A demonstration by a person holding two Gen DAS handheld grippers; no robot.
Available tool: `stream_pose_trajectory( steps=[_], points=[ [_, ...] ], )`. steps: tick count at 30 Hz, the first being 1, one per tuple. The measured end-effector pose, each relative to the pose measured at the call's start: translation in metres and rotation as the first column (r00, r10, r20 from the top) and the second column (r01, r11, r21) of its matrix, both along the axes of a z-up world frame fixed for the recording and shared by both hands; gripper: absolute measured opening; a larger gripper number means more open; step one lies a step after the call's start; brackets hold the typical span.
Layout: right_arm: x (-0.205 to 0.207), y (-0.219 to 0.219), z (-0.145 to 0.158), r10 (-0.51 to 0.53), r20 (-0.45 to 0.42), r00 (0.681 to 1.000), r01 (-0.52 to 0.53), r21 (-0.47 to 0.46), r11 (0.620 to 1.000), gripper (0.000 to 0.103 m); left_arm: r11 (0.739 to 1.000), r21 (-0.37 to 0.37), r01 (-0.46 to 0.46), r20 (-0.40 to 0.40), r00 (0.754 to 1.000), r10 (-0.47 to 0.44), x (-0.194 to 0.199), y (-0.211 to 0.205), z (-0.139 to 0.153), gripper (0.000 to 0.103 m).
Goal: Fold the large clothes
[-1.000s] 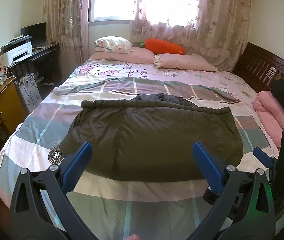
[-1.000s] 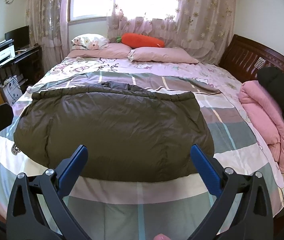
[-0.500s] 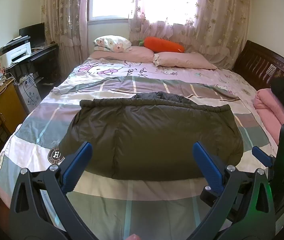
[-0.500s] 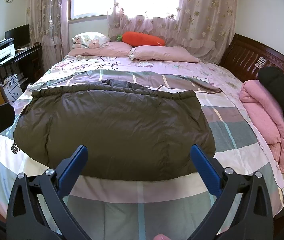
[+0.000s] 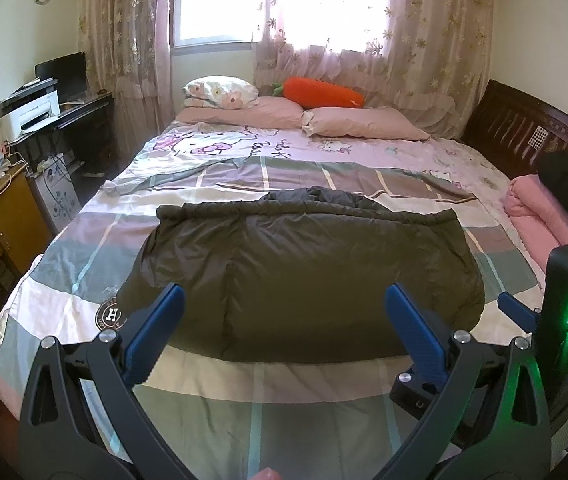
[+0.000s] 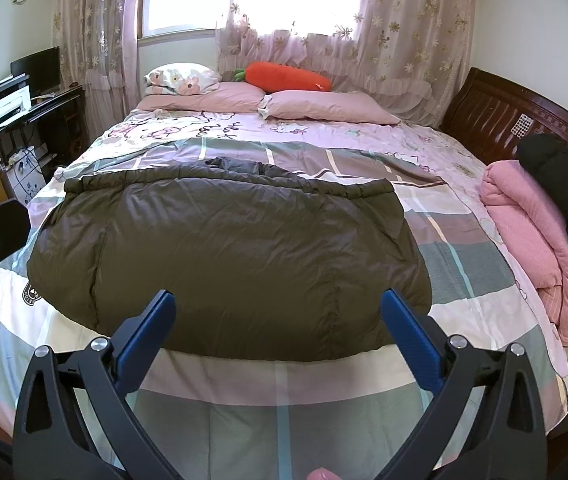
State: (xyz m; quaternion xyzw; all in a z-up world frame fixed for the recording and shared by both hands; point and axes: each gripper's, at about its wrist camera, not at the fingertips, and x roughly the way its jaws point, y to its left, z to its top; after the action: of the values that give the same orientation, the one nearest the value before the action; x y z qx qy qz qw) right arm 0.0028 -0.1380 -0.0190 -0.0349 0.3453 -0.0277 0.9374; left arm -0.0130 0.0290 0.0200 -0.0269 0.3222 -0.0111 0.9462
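A dark olive padded jacket (image 5: 304,280) is lying flat across the middle of a wide bed (image 5: 84,240), resting on a quilt (image 5: 268,420) checked in grey, mauve, white and green, while a pink cartoon-print sheet (image 5: 244,144) is showing beyond it toward the pillows. Two pink pillows (image 5: 364,122), a floral pillow (image 5: 220,90) and an orange carrot-shaped cushion (image 5: 324,92) are lining the far end beneath flowered lace curtains (image 5: 424,28) and a bright window (image 5: 212,0). A round emblem (image 5: 111,313) bearing the letter H is peeking out on the quilt just beside the jacket's left edge; the writing on the pink sheet is too distorted to read. On the left, a white printer (image 5: 28,114) and a dark monitor (image 5: 62,76) are sitting on a black desk (image 5: 84,120), next to a wooden cabinet (image 5: 8,216). On the right, a folded pink blanket (image 6: 532,240) with a black garment (image 6: 564,208) on it is lying against the dark wooden bed frame (image 6: 492,108). The left gripper (image 5: 284,320) and the right gripper (image 6: 278,316) are both hovering above the near edge of the bed, blue-tipped jaws spread wide and holding nothing, clear of the jacket.
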Motion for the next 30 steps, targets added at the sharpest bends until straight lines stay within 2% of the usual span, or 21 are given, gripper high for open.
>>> stream_pose_trajectory(
  steps=[17,30],
  points=[
    [-0.0002,0.0007,0.0009,-0.001,0.0,1.0,0.001,-0.001,1.0,0.102,1.0,-0.015,-0.004,-0.007,1.0,0.004,0.0018,0.0022,0.0001,0.101],
    [-0.0005,0.0012,0.0006,-0.001,-0.001,1.0,0.001,-0.001,1.0,0.102,0.999,0.022,-0.024,-0.033,0.999,0.025,0.0055,-0.0019,-0.001,0.101]
  ],
)
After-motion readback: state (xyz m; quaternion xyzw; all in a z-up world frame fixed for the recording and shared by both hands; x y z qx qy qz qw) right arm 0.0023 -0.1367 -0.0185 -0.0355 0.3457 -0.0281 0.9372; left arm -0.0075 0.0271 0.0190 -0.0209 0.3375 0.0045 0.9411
